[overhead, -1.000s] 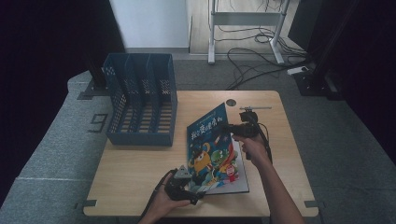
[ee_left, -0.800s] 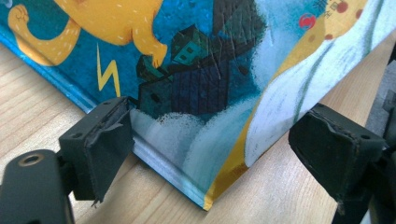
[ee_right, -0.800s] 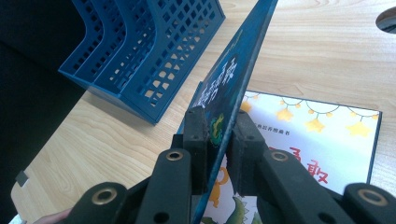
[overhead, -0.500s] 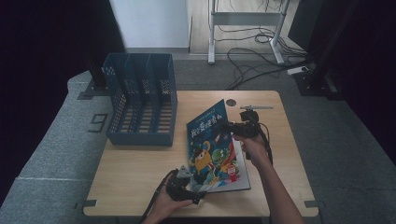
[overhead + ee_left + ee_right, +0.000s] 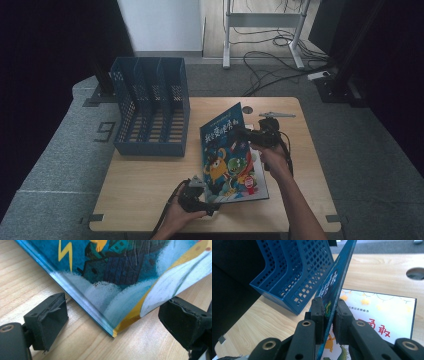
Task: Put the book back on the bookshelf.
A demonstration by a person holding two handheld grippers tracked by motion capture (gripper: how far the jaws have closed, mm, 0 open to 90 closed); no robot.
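— Blue cover, was it lifted any more than a moment before?

— A little. My right gripper (image 5: 245, 134) stayed clamped on the cover's (image 5: 224, 134) edge and had tilted it steeper over the book (image 5: 235, 170). My left gripper (image 5: 202, 192) had just been opening; its jaws stood wide on either side of the book's near corner, pressing nothing.

— And the book itself?

— It lay on the pale wooden table (image 5: 150, 180), right of the blue file rack (image 5: 150, 110). Grey carpet (image 5: 60, 165) lay around, with cables (image 5: 270, 65) on the floor behind.
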